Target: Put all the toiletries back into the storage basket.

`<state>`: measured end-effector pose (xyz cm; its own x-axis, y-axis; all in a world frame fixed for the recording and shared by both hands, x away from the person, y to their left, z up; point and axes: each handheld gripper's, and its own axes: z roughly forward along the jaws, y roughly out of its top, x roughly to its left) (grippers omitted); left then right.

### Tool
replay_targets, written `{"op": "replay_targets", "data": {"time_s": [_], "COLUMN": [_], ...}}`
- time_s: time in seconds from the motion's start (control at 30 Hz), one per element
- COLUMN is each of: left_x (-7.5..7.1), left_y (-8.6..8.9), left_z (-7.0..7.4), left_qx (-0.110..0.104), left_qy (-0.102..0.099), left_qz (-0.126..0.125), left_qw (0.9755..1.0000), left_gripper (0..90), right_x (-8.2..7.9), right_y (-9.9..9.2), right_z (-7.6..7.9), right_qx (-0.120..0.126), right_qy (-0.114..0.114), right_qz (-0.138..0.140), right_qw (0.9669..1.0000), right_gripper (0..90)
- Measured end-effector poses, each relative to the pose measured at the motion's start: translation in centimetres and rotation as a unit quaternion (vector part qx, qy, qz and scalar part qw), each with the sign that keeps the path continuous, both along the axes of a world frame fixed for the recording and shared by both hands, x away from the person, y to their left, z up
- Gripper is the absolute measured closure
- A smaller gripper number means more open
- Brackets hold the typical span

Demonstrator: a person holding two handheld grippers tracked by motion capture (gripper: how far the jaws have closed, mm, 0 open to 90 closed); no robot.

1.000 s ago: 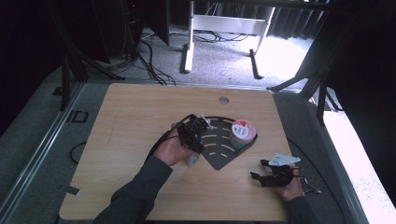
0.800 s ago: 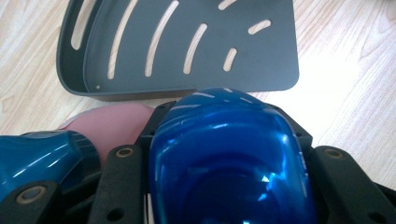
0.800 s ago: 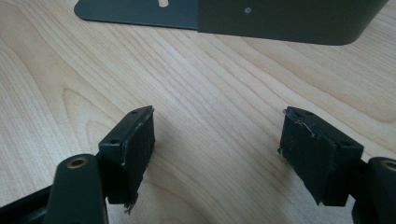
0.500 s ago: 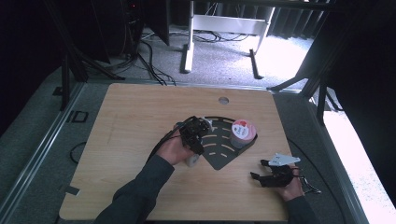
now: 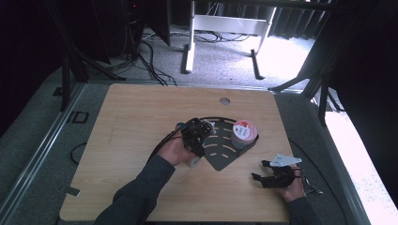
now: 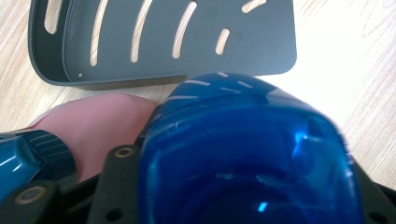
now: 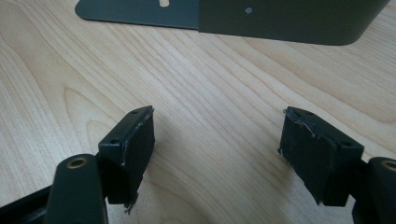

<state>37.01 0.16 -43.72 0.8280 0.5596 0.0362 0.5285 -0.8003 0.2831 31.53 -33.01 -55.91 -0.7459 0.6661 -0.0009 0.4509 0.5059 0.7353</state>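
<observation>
Tabletop point(image 5: 141, 122) of pale wood carries a dark fan-shaped slotted tray point(image 5: 225, 150), seen from the high view. A round container with a red-and-white lid point(image 5: 243, 133) sits at the tray's far right corner. The left gripper point(image 5: 196, 136) hovers at the tray's left edge; the right gripper point(image 5: 274, 178) rests on the wood, well right of the tray and nearer the person.

Left gripper view: a translucent blue object point(image 6: 247, 154) sits clamped between the black jaws, just short of the tray's point(image 6: 177, 37) wall.

Right gripper view: the right gripper point(image 7: 217, 154) has its jaws spread wide over bare wood, nothing between them, with the tray's point(image 7: 289, 21) outer wall beyond.
</observation>
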Motion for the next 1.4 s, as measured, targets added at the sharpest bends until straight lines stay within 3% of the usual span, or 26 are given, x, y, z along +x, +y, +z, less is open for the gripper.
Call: {"op": "replay_targets", "data": {"time_s": [0.13, 0.47, 0.7, 0.93, 1.4], "left_x": [-0.27, -0.29, 0.11, 0.36, 0.45], "left_y": [-0.16, -0.47, -0.31, -0.41, -0.56], "left_z": [0.02, 0.02, 0.03, 0.11, 0.18], "left_qx": [-0.002, 0.011, 0.011, 0.02, 0.01], "left_qy": [0.012, 0.005, 0.035, 0.037, 0.029], "left_qz": [-0.009, -0.018, -0.018, -0.009, -0.003], "left_qw": [0.9999, 0.9998, 0.9992, 0.9991, 0.9995], "left_gripper": [52.6, 45.9, 47.3, 52.6, 54.4], "right_x": [0.01, 0.01, 0.01, 0.01, 0.02], "right_y": [0.0, 0.0, 0.0, 0.0, -0.01], "right_z": [0.0, 0.0, 0.0, 0.0, 0.0], "right_qx": [0.0, 0.0, 0.0, 0.0, 0.0], "right_qy": [0.0, 0.0, 0.0, 0.0, 0.0], "right_qz": [0.001, 0.001, 0.001, 0.002, 0.003], "right_qw": [1.0, 1.0, 1.0, 1.0, 1.0], "right_gripper": [25.9, 25.9, 25.9, 25.9, 25.9]}}
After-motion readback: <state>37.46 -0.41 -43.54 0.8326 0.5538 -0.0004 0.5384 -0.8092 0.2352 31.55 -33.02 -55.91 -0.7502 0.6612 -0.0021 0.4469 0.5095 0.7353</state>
